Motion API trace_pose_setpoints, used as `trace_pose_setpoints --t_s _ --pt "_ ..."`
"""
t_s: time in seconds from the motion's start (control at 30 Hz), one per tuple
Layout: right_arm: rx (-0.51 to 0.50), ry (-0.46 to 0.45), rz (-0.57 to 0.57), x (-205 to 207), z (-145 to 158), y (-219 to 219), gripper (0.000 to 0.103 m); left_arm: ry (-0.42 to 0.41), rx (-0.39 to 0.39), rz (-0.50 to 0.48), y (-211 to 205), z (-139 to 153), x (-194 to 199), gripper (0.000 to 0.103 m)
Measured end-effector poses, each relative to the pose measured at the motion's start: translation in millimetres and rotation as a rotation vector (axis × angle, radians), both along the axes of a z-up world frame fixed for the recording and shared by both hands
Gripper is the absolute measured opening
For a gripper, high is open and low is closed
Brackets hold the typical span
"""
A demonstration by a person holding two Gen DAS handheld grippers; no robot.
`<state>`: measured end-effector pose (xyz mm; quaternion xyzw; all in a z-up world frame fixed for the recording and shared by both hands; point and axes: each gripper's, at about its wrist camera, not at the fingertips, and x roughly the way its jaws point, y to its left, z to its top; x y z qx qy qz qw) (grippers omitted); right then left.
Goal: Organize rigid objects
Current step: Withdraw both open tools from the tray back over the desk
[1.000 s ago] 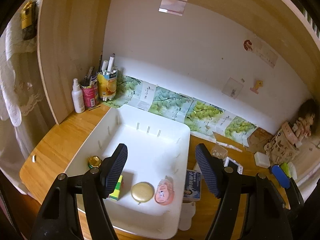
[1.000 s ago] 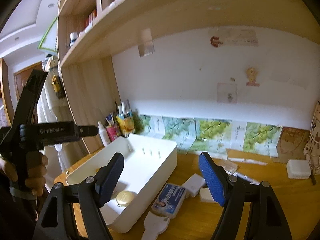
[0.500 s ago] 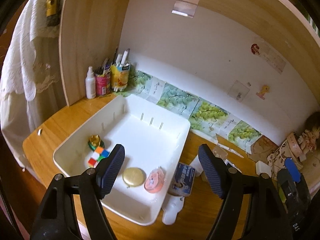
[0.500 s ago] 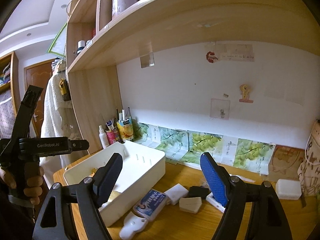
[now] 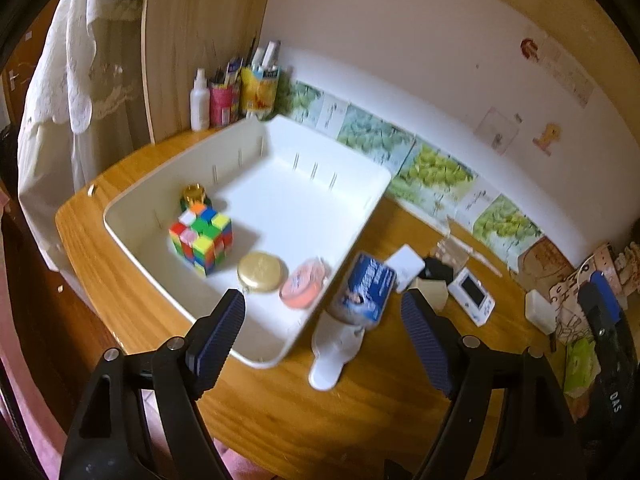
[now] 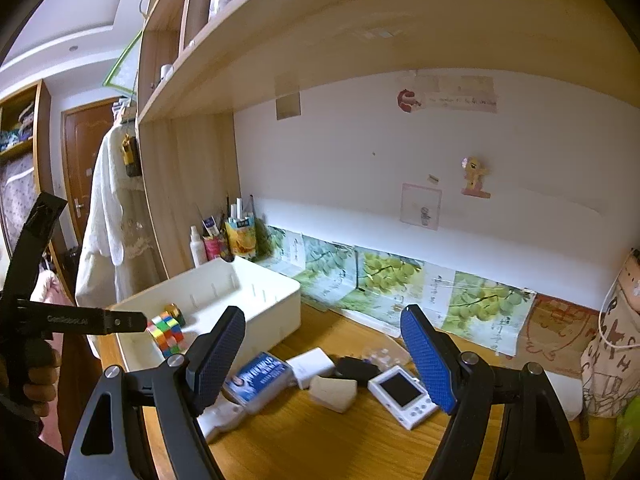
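While your left gripper point(image 5: 322, 314) has just been opening, nothing between its jaws, and your right gripper point(image 6: 322, 354) stands spread and empty, count near to far. Four things sit in the white plastic bin point(image 5: 360, 216) at frame centre: one pink round tin point(image 5: 304, 286), one gold round tin point(image 5: 261, 271), one multicoloured puzzle cube point(image 5: 201, 239), one small gold-lidded jar point(image 5: 194, 193). One blue printed box point(image 5: 366, 286) lies just right of the bin; its writing is unreadable.

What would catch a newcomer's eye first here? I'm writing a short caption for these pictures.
Probably the bright multicoloured cube in the white bin, beside a gold round tin and a pink one. Next, the clutter on the wooden desk just right of the bin: a blue box and a small white device with a screen. Both tools, left and right, hang open and empty.
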<state>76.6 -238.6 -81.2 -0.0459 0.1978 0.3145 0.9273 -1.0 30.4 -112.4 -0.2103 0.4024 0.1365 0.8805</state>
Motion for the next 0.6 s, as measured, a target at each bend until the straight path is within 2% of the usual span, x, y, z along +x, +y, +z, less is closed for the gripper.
trace_pose_setpoints --t_s 0.33,0.6 --pt "-0.049 0.031 0.002 30 -17 -20 0.081 0.127 -0.019 -0.034 -28 -28 12 0.083" --pt "-0.094 0.077 -0.007 63 -38 -29 0.081 0.281 -0.022 -0.057 -48 -61 32 0.083"
